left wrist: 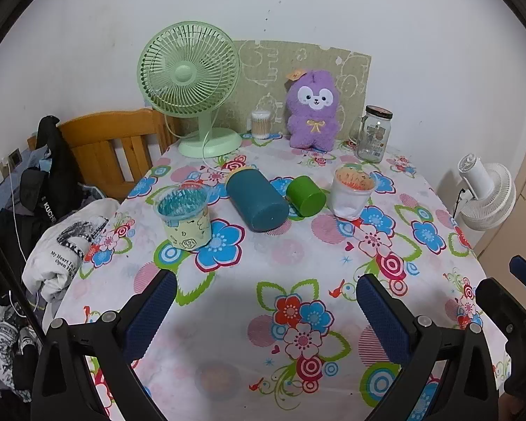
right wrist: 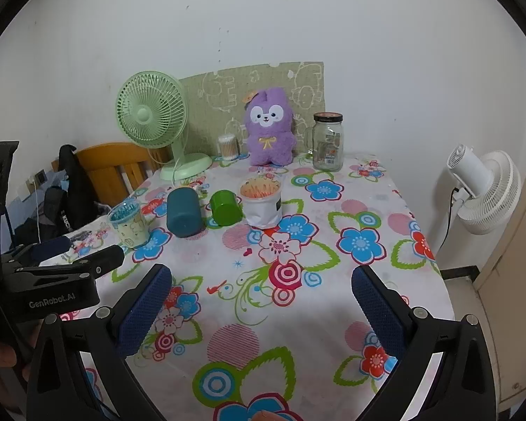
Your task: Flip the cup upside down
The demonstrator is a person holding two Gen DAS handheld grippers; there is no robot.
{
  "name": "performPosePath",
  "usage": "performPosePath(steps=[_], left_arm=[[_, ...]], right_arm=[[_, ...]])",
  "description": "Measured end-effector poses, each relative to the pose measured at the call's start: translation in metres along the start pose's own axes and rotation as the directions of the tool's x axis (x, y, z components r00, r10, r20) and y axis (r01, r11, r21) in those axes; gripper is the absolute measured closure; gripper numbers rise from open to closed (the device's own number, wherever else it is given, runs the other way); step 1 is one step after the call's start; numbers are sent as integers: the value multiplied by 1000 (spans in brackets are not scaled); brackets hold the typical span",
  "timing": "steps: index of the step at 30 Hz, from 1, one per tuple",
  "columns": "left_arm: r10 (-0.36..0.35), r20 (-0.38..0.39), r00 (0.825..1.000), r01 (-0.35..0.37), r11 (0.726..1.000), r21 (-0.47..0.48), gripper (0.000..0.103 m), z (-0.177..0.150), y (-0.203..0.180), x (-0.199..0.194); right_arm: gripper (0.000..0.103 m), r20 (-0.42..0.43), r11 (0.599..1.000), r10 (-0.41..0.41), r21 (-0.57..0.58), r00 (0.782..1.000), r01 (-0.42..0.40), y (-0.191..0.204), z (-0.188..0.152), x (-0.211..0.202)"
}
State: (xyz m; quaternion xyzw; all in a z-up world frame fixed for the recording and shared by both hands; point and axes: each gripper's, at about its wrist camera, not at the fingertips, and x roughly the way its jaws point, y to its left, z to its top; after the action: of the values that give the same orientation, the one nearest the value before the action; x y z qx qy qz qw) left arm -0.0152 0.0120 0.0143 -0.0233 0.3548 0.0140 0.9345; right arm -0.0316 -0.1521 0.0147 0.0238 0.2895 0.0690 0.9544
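A dark teal cup (left wrist: 256, 200) lies on its side mid-table, its base toward me; it also shows in the right wrist view (right wrist: 184, 212). A smaller green cup (left wrist: 305, 195) lies on its side just right of it, also in the right wrist view (right wrist: 226, 207). My left gripper (left wrist: 266, 289) is open and empty, hovering above the near part of the table. My right gripper (right wrist: 261, 282) is open and empty, also well short of the cups. The left gripper's body (right wrist: 52, 280) shows at the left of the right wrist view.
A yellow tub of blue picks (left wrist: 184, 218) stands left of the teal cup, a white tub of orange picks (left wrist: 351, 191) right of the green cup. At the back stand a green fan (left wrist: 193, 87), a purple plush (left wrist: 312, 112), a cotton-swab pot (left wrist: 261, 124) and a glass jar (left wrist: 373, 133). A wooden chair (left wrist: 112, 147) stands at the left.
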Motion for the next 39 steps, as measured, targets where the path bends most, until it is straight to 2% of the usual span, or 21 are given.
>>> performPosePath(steps=[7, 13, 18, 24, 27, 31, 39], left_arm=[[-9, -21, 1000, 10, 1000, 24, 0, -1, 2, 10], [-3, -37, 999, 5, 999, 54, 0, 3, 7, 24], [-12, -41, 999, 16, 996, 84, 0, 11, 7, 40], [-43, -38, 998, 49, 985, 166, 0, 27, 0, 63], [-45, -5, 999, 45, 974, 222, 0, 35, -6, 70], [-70, 1, 998, 66, 953, 294, 0, 42, -14, 82], [-124, -34, 992, 127, 898, 422, 0, 51, -34, 113]], right_arm=[[0, -14, 1000, 13, -18, 1000, -14, 2, 2, 13], [0, 6, 997, 12, -75, 1000, -12, 5, 18, 31], [0, -9, 993, 46, -106, 999, -47, 2, 33, 58], [0, -54, 993, 80, -83, 995, -84, -9, 45, 93], [0, -80, 994, 101, -45, 992, -104, -17, 48, 113], [0, -113, 993, 119, -9, 986, -121, -24, 53, 141], [0, -180, 990, 122, -54, 976, -133, -25, 61, 193]])
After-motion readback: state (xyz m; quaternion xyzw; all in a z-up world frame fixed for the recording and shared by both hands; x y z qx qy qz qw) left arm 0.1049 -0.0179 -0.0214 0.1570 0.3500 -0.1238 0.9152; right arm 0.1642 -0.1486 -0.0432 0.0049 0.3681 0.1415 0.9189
